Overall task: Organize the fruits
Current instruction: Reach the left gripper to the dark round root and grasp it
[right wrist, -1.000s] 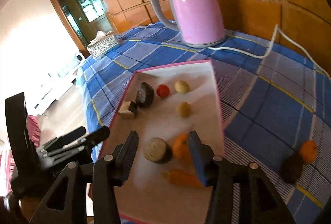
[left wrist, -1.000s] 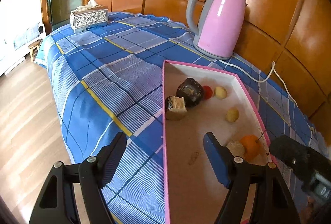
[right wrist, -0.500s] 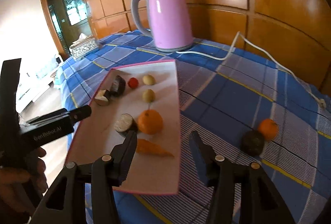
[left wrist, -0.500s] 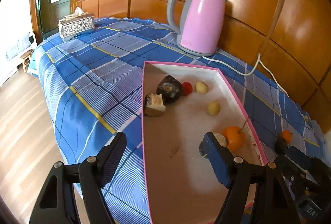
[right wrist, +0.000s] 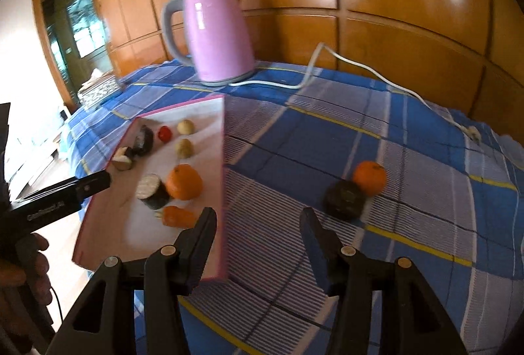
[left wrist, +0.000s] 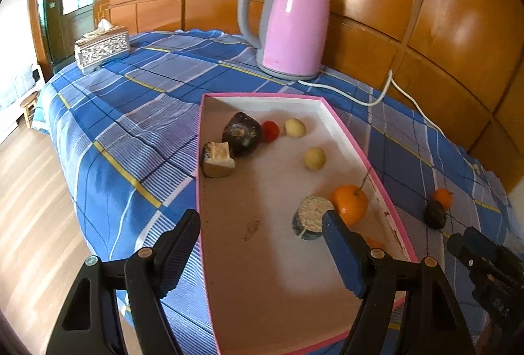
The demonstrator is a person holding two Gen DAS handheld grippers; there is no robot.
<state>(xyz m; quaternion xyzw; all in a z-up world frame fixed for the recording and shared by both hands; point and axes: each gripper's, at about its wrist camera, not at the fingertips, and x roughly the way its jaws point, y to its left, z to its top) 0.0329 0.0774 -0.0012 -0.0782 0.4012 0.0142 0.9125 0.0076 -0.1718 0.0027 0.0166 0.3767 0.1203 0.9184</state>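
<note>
The left gripper (left wrist: 258, 243) pointed steeply down over the near end of the pink-rimmed tray (left wrist: 347, 133), its jaws open and empty, straddling the tray's left rim. The right gripper (right wrist: 258, 238) tilted down over the plaid-covered desk (right wrist: 409, 158) just right of the tray, jaws apart with nothing between them. A small orange (right wrist: 369, 177) and a dark round fruit (right wrist: 344, 199) lay touching on the cloth beyond it, while another orange (left wrist: 348, 203) sat inside the tray.
</note>
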